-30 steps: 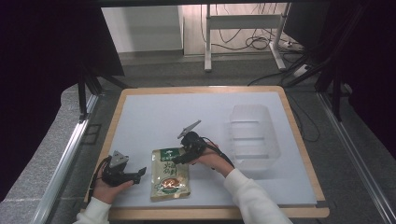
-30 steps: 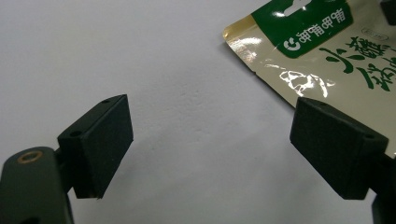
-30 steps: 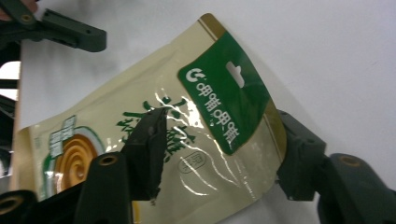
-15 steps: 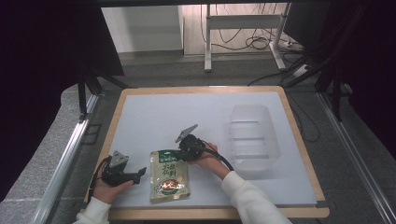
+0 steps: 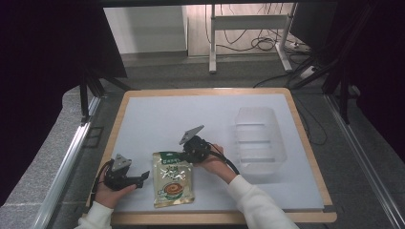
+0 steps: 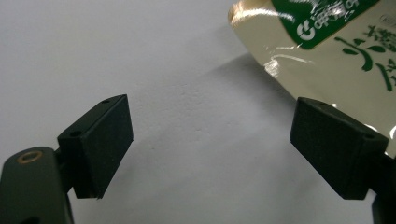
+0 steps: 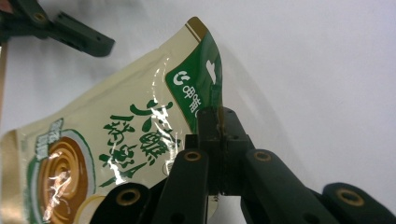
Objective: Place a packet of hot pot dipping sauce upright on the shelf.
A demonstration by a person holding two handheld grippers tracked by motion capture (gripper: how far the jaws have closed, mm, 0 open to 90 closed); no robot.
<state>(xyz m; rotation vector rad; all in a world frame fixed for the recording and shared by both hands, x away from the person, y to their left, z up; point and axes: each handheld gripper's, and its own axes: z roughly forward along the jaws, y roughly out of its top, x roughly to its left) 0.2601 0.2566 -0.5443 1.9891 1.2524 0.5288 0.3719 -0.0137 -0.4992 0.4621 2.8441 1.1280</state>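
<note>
A cream and green snack pouch lies flat near the front of the white table mat. My right gripper is at the pouch's top edge. In the right gripper view its jaws have just been closing and now pinch the green top strip of the pouch, whose corner curls up. My left gripper rests on the mat just left of the pouch. In the left gripper view its jaws stand wide apart over bare mat, with the pouch beside the right pad.
A clear plastic bin stands on the mat to the right of my right hand. The mat has a wooden border. A metal rail runs along the table's left side.
The right hand has edged slightly toward the pouch's top edge. The left gripper and the pouch lie where they were.
</note>
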